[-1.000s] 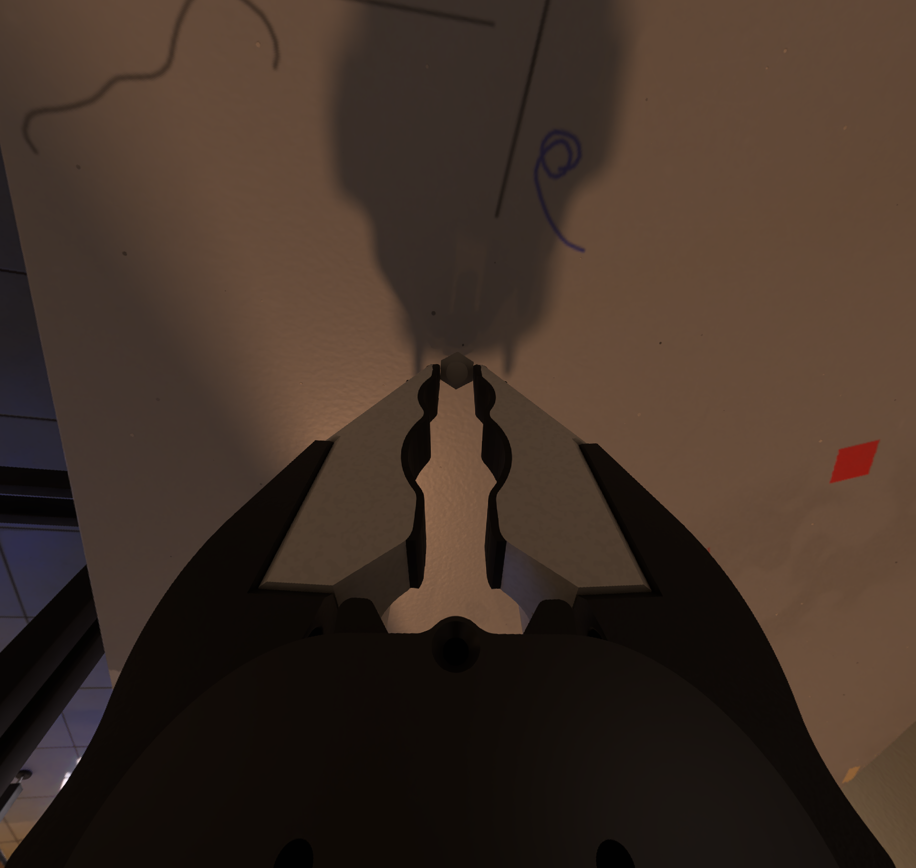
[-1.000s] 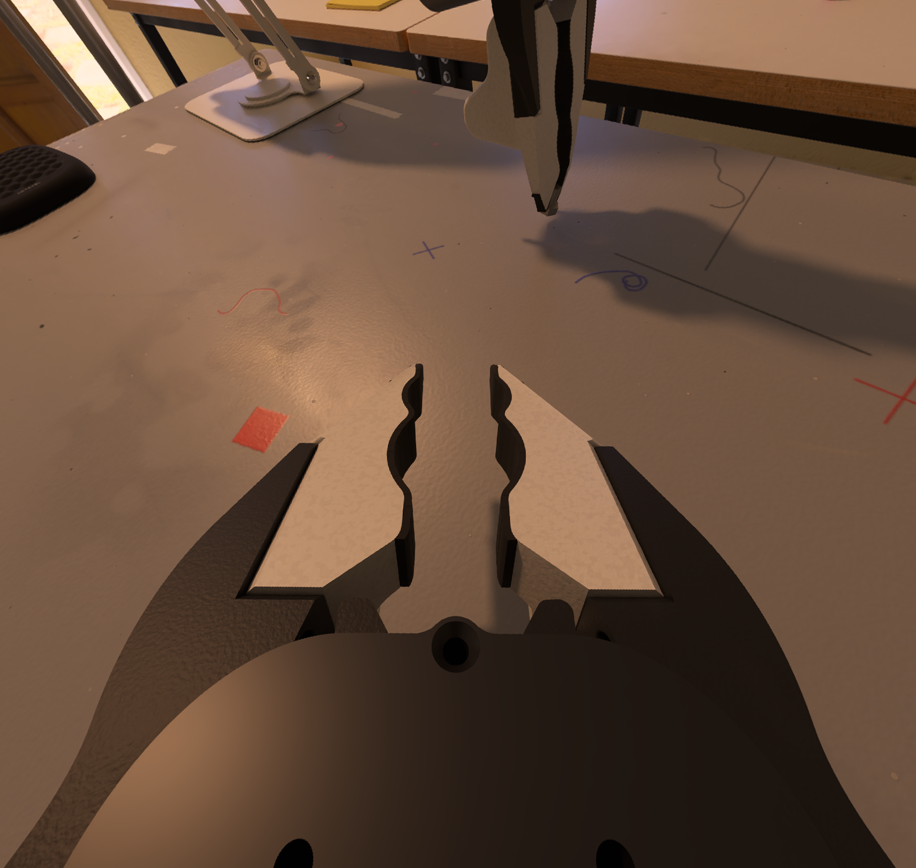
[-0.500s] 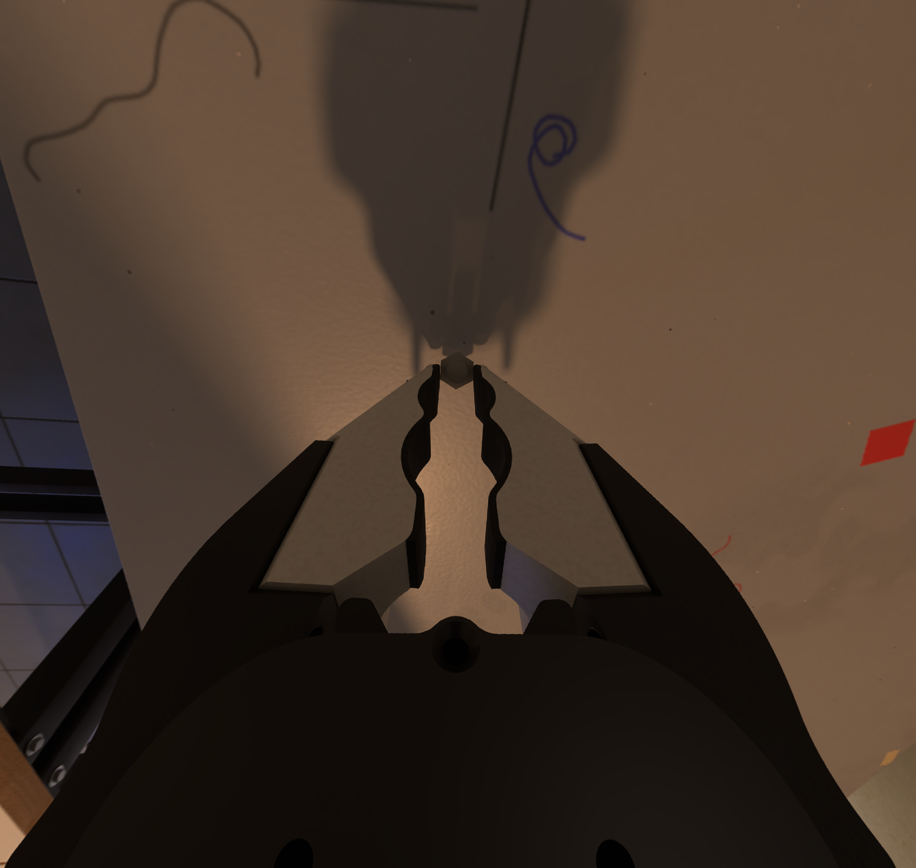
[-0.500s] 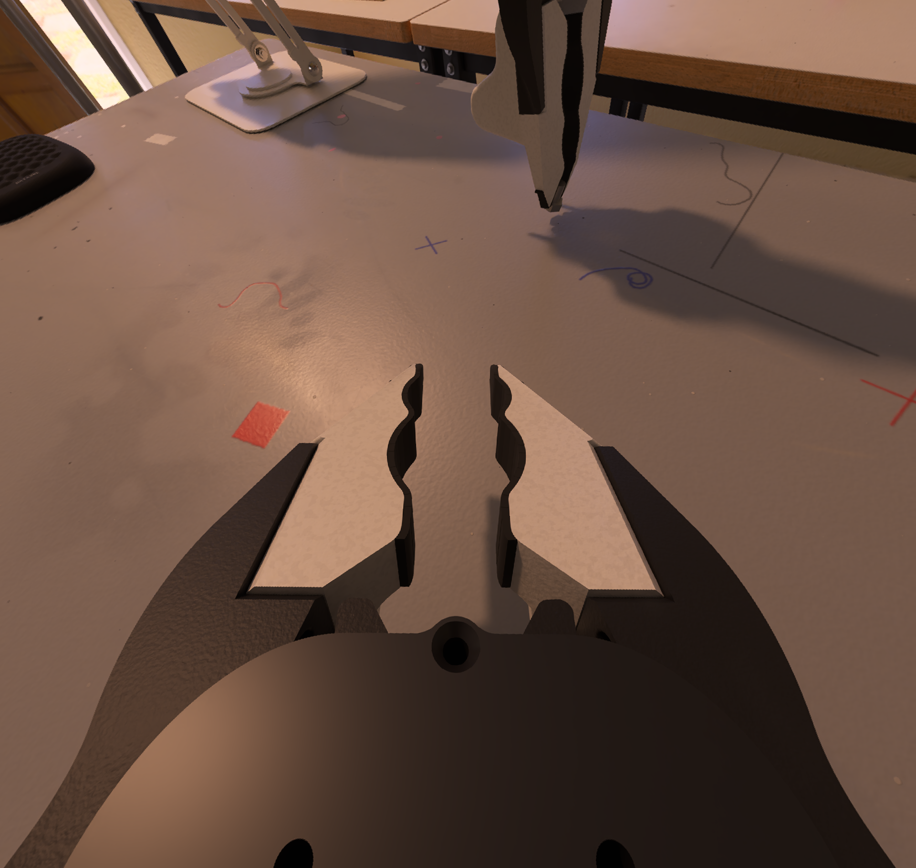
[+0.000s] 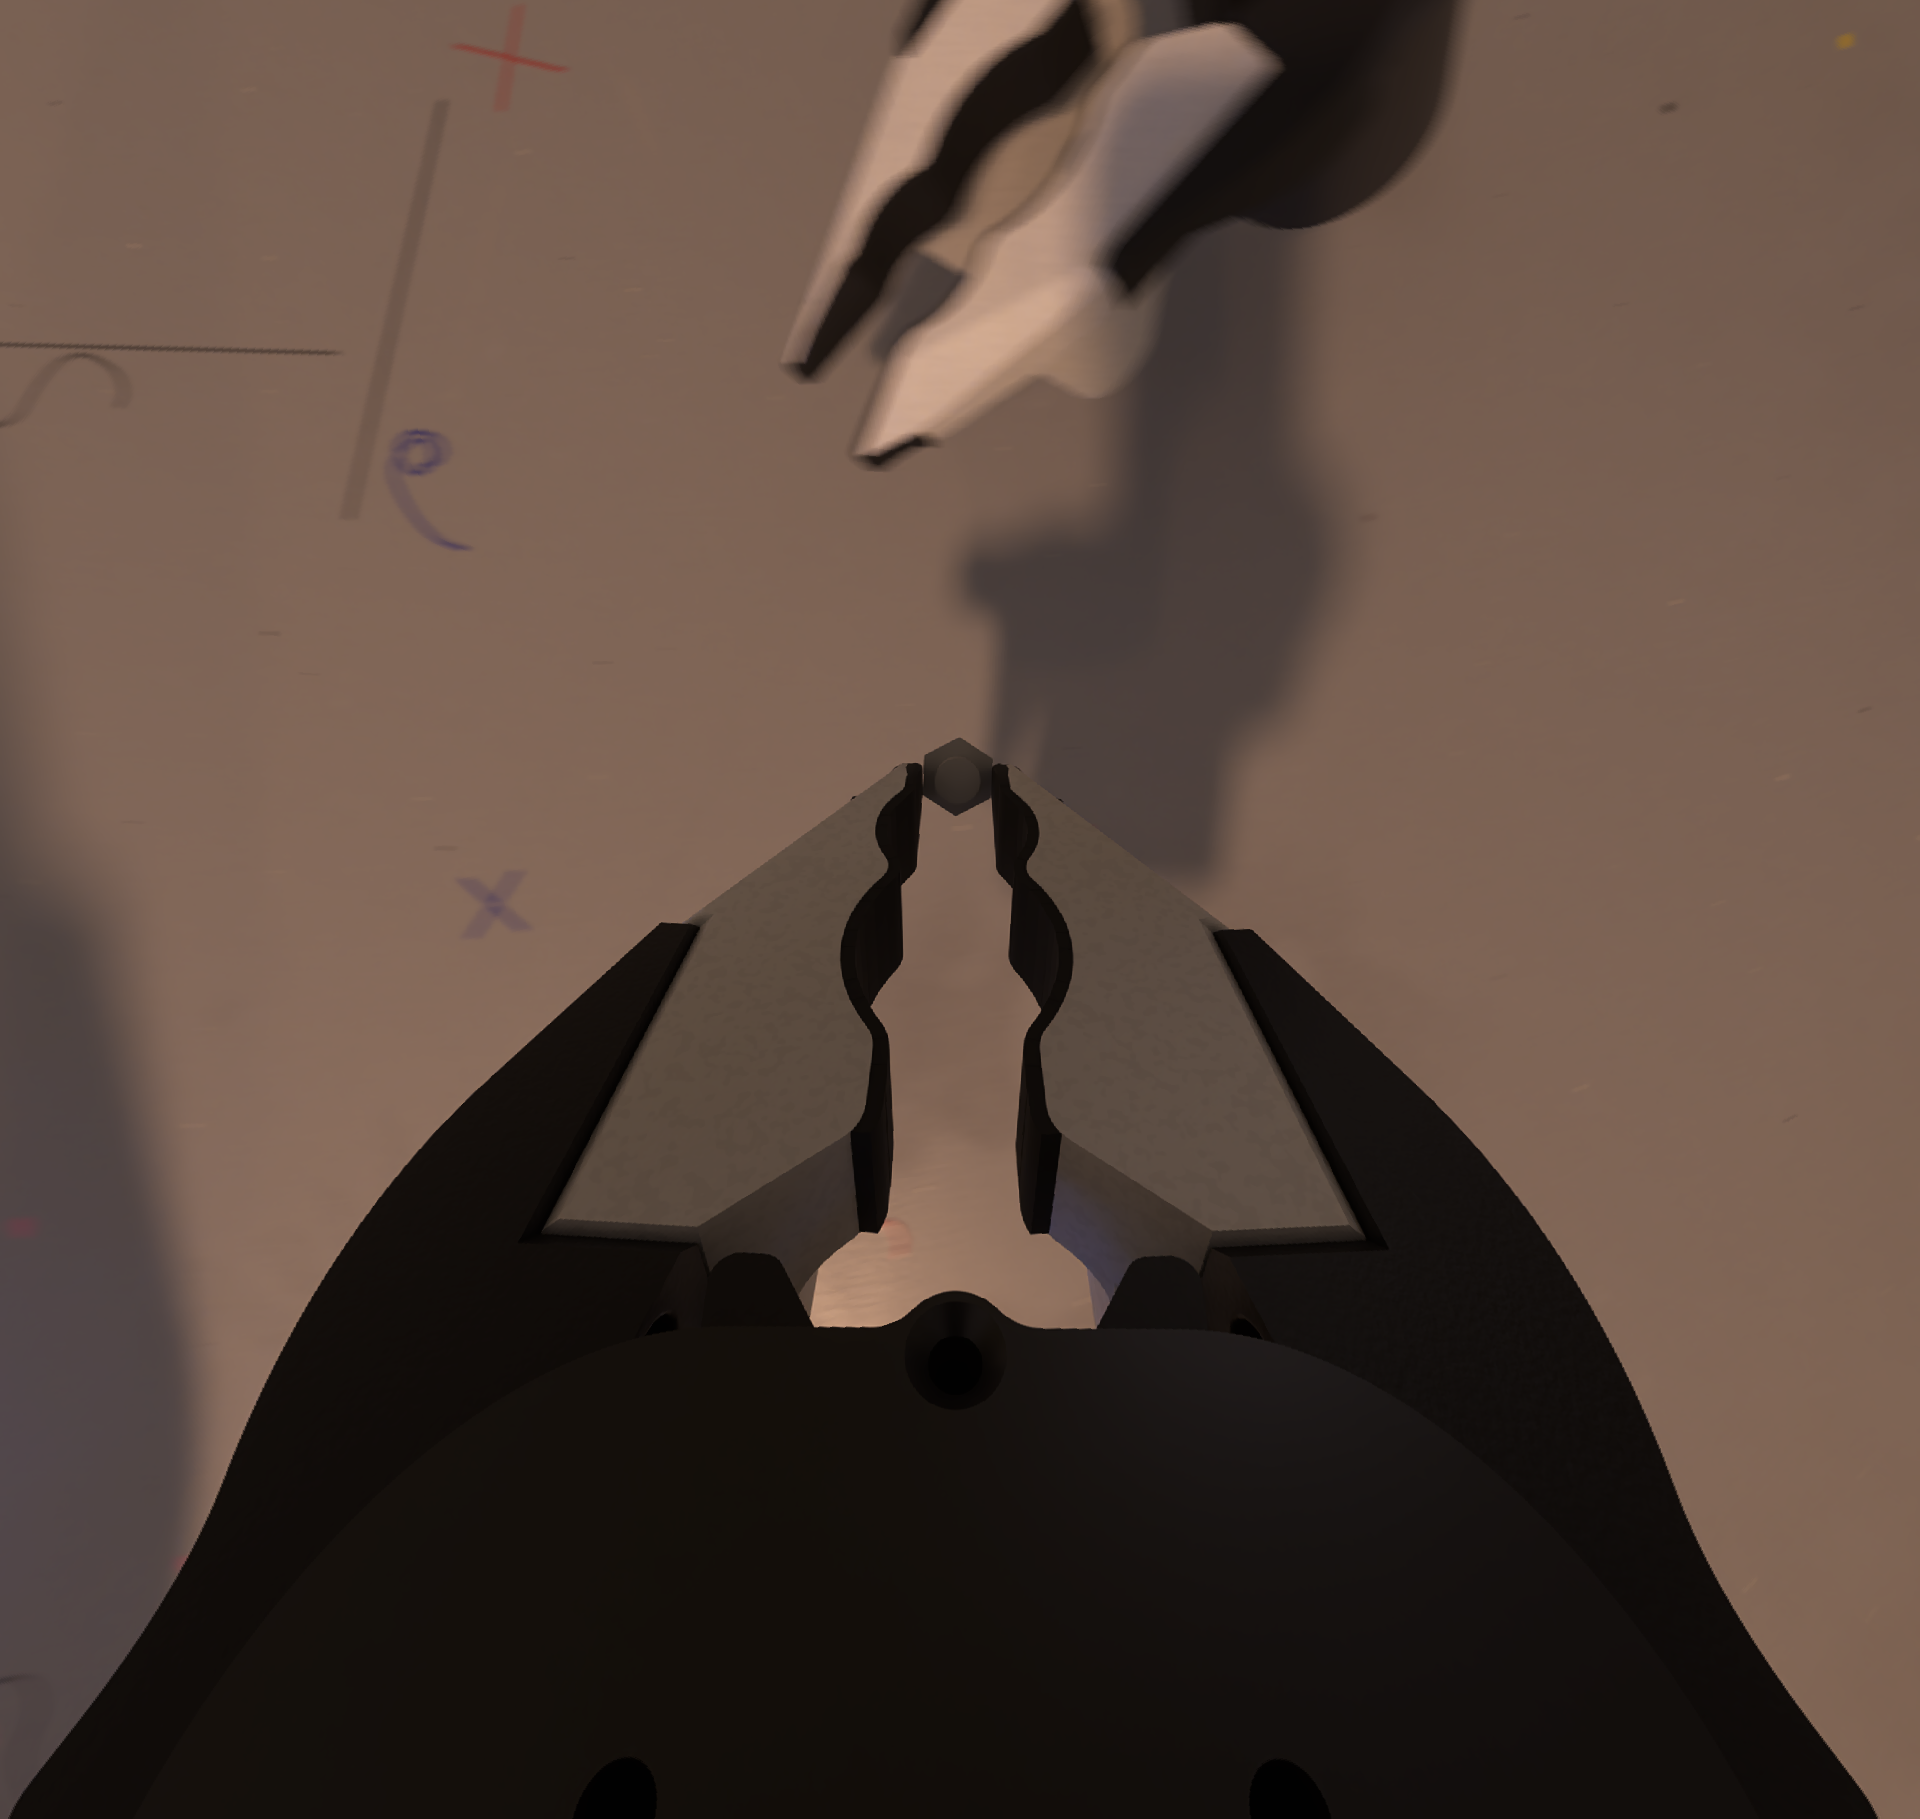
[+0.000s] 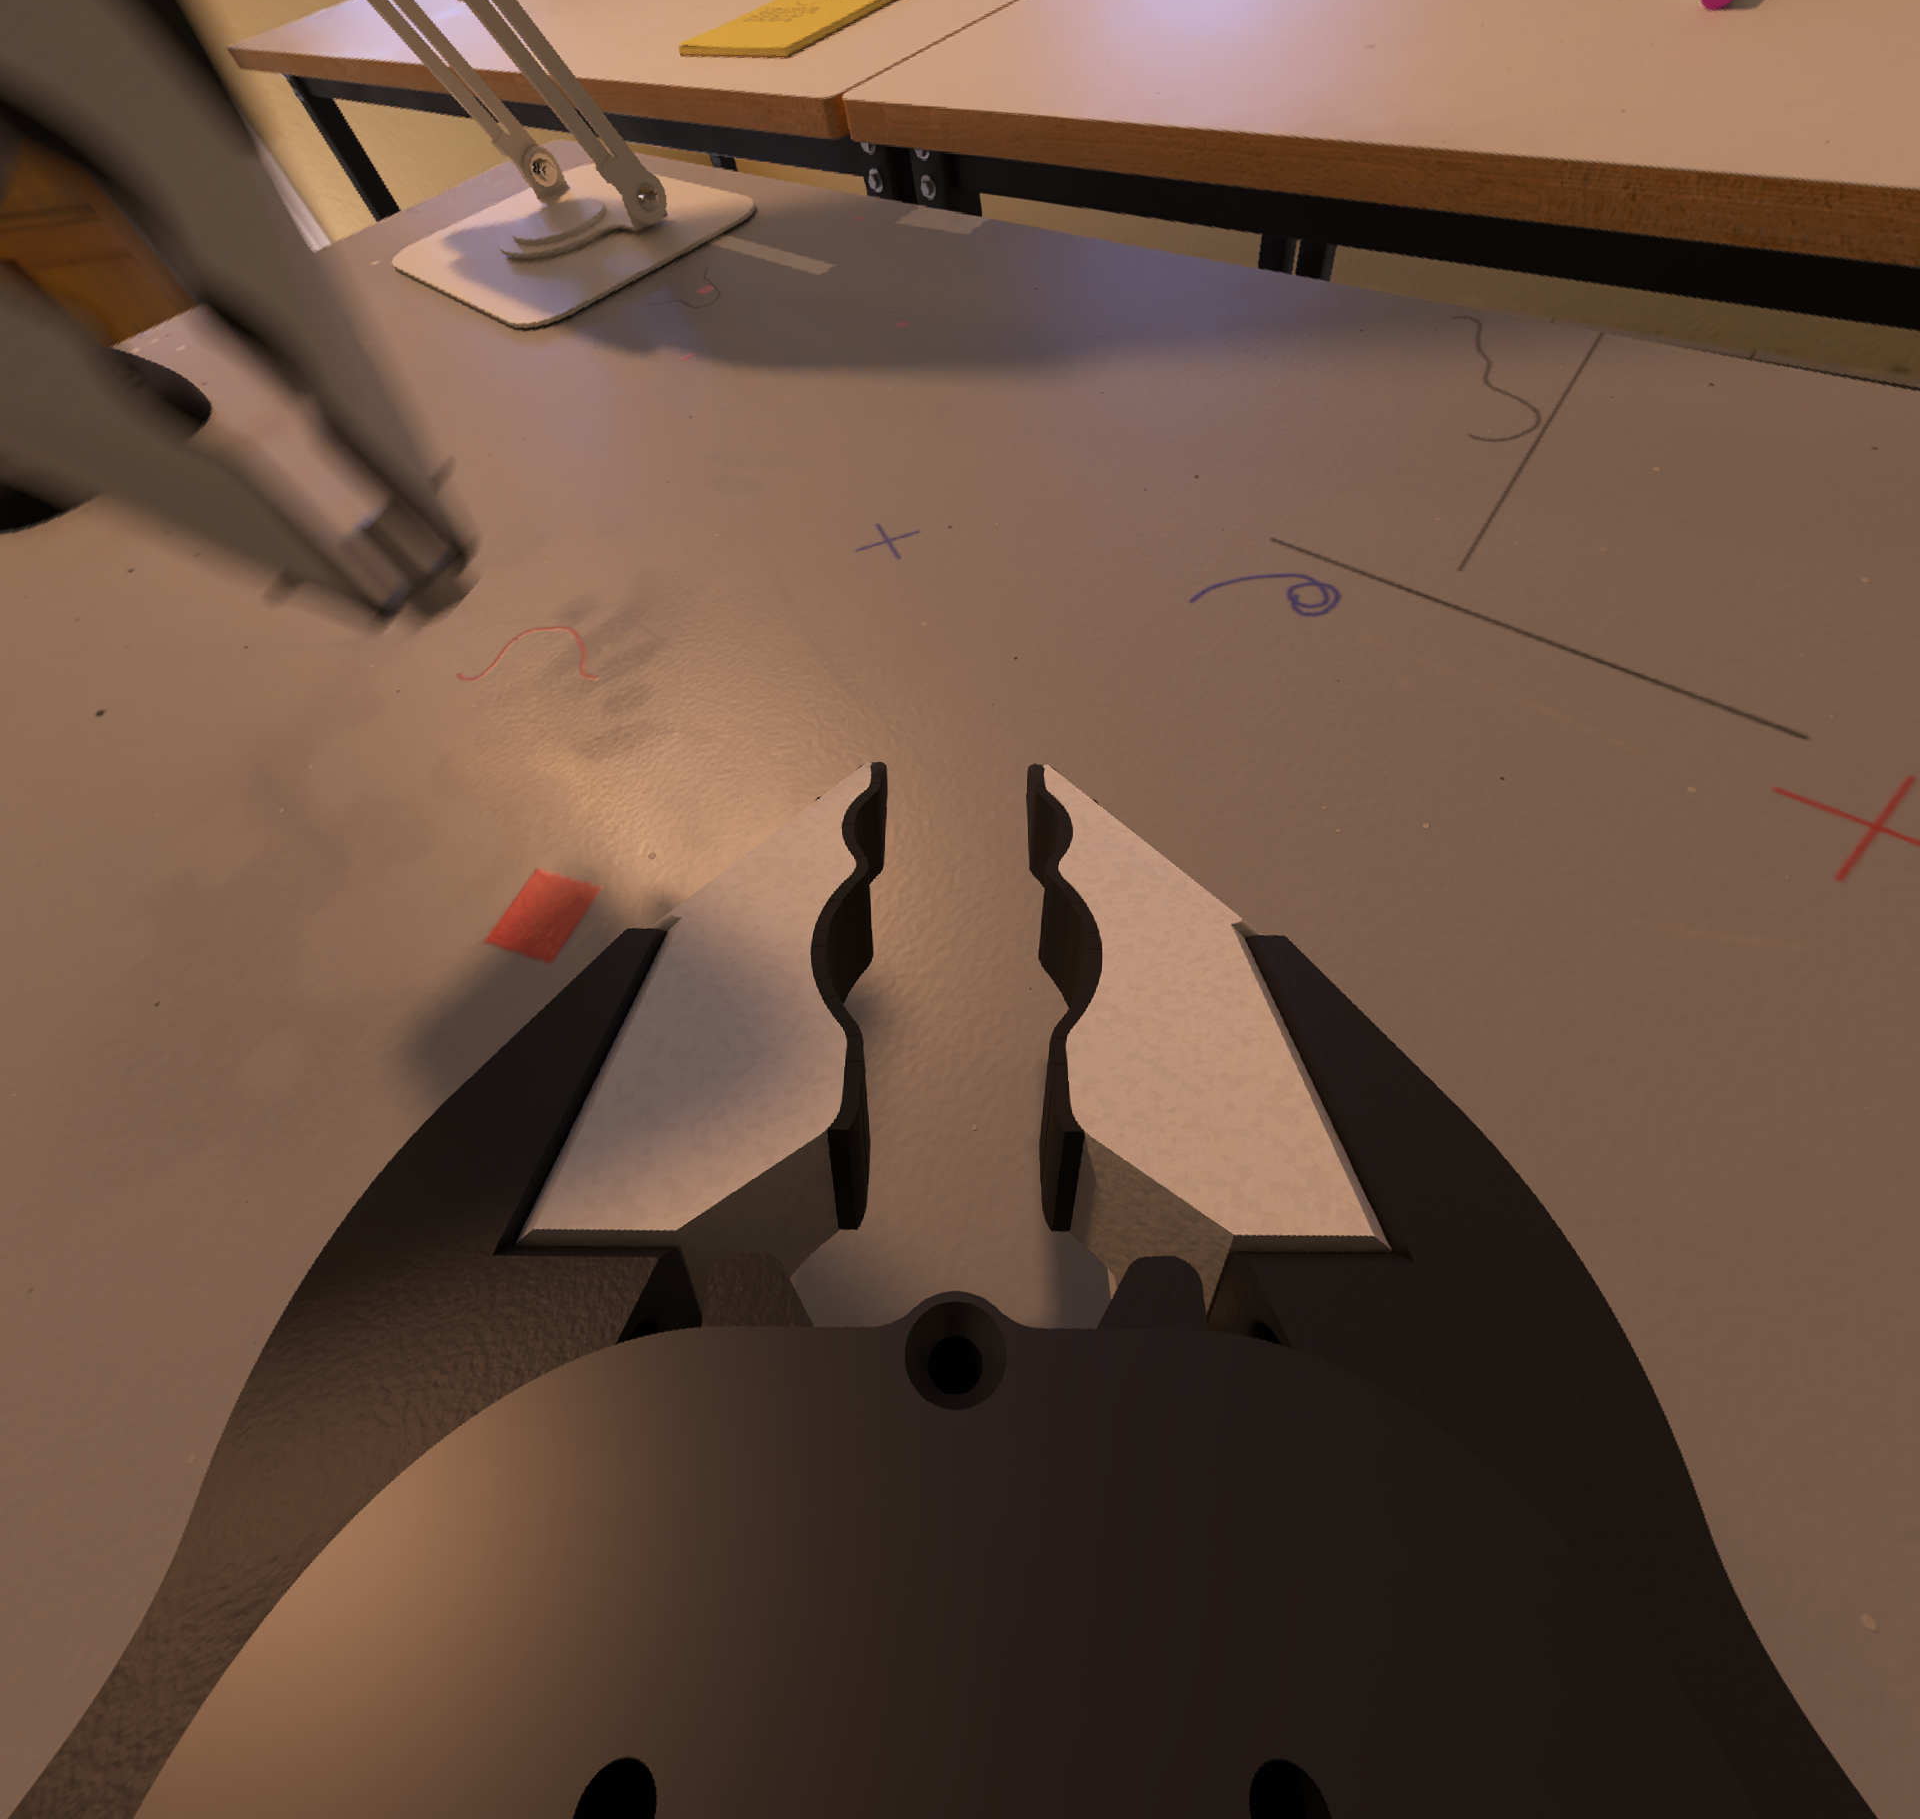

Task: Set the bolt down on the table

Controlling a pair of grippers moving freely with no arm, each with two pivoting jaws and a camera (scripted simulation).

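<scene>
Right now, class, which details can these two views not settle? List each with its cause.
- bolt: left wrist view shows only its hex end; left gripper fingertips hide the shank.
- Bolt's gap above the table: unclear; right wrist view blurs it.
- right gripper: blurred, top cut off.

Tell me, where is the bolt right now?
The bolt is pinched at the very tips of the left gripper, middle of the left wrist view, above the table. The open right gripper hangs just ahead.

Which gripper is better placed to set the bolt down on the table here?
Left. The left gripper already pinches the bolt at its fingertips above the table. The right gripper is open and empty.
</scene>
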